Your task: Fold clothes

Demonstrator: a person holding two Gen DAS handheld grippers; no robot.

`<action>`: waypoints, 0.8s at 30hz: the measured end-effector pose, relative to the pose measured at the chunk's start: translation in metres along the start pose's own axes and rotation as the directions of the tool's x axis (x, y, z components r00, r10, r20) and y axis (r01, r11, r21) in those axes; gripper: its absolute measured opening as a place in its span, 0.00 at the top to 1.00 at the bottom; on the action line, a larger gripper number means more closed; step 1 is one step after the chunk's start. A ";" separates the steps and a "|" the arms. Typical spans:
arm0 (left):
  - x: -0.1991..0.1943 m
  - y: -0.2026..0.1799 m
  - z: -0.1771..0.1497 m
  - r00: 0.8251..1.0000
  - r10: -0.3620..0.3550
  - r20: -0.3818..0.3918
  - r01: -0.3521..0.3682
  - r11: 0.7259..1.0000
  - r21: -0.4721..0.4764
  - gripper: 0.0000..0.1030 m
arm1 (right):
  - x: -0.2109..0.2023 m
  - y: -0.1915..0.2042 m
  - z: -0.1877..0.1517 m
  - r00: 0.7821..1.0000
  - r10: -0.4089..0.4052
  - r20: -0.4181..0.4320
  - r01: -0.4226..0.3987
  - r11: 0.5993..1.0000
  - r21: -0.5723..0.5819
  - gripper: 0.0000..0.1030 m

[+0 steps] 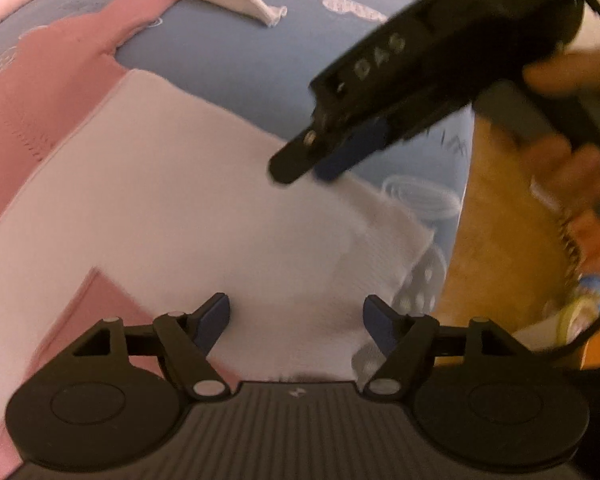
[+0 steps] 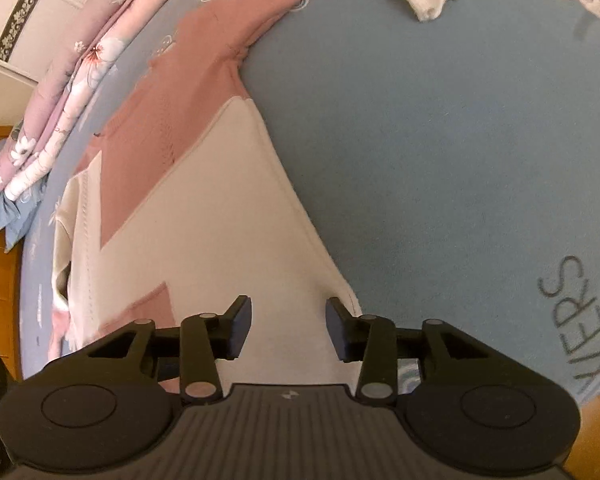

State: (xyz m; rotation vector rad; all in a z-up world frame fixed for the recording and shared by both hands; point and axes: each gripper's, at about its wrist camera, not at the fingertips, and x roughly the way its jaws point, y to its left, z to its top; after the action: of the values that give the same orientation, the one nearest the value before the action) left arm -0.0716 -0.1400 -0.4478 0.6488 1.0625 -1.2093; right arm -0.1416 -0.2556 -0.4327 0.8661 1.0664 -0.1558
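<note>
Right gripper (image 2: pixel 288 326) parted over cream garment (image 2: pixel 236 216) (pink beneath).

Warm, even indoor light fills both views, with an orange cast strongest over the wooden floor (image 1: pixel 500 240). Shadows are soft and faint. Both fisheye pictures bend straight lines hard toward dark, rounded corners. The left wrist view is smeared by motion blur: the right claw (image 1: pixel 304 170) and the hand (image 1: pixel 568 152) holding it are soft. The right wrist view is sharper; the lettering on the bedsheet (image 2: pixel 440 140) reads crisply.
</note>
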 end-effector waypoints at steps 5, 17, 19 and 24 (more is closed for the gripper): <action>-0.024 0.006 -0.022 0.998 0.033 -0.048 -0.033 0.999 0.008 0.28 | -0.008 0.005 -0.009 0.999 -0.009 -0.042 0.007 0.999 -0.039 0.53; -0.052 0.053 -0.046 0.983 0.174 -0.057 -0.182 0.959 -0.217 0.28 | 0.011 0.041 -0.057 0.960 0.083 -0.268 -0.127 0.980 -0.151 0.46; -0.057 0.051 -0.049 0.982 0.185 -0.044 -0.190 0.955 -0.227 0.27 | 0.005 0.046 -0.059 0.960 0.064 -0.274 -0.118 0.975 -0.189 0.46; -0.061 0.049 -0.060 0.980 0.197 -0.025 -0.196 0.939 -0.284 0.27 | 0.000 0.070 -0.062 0.981 -0.021 -0.191 -0.051 0.931 -0.362 0.46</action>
State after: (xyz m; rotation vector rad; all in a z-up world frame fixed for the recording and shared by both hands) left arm -0.0427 -0.0493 -0.4229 0.5132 1.1149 -0.8627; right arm -0.1498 -0.1662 -0.4071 0.5572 1.2209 0.1413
